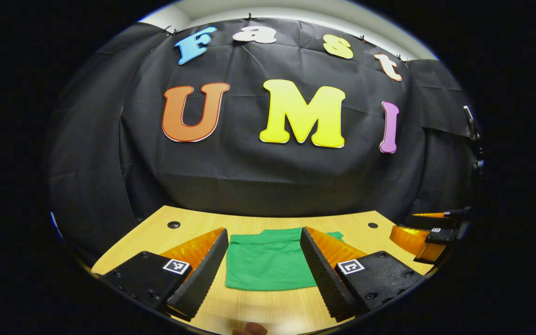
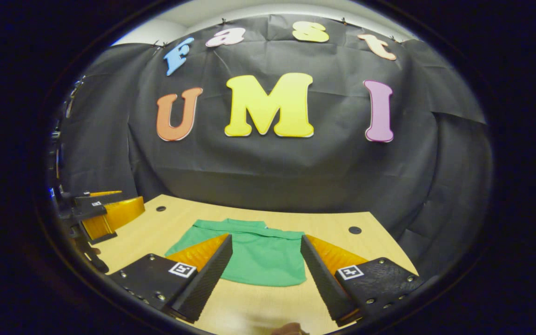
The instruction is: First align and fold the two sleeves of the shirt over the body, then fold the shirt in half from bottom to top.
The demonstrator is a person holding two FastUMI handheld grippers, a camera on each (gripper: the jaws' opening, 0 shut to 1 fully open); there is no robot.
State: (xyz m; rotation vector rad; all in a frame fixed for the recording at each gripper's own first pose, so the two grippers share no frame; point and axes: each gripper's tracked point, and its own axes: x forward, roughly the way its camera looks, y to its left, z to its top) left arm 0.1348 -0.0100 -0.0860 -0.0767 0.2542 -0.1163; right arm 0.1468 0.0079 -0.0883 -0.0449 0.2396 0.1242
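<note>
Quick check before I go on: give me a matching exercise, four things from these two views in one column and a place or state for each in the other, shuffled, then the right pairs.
Things:
1. shirt
2. left gripper
3. right gripper
4. table

Places or states:
A. light wood top with dark round holes near the far corners
B. green, lying flat on the wood
C. jaws apart, holding nothing; the other gripper shows at the right edge of its view
D. jaws apart, holding nothing; the other gripper shows at the left edge of its view

Pairs: 1-B, 2-C, 3-D, 4-A
</note>
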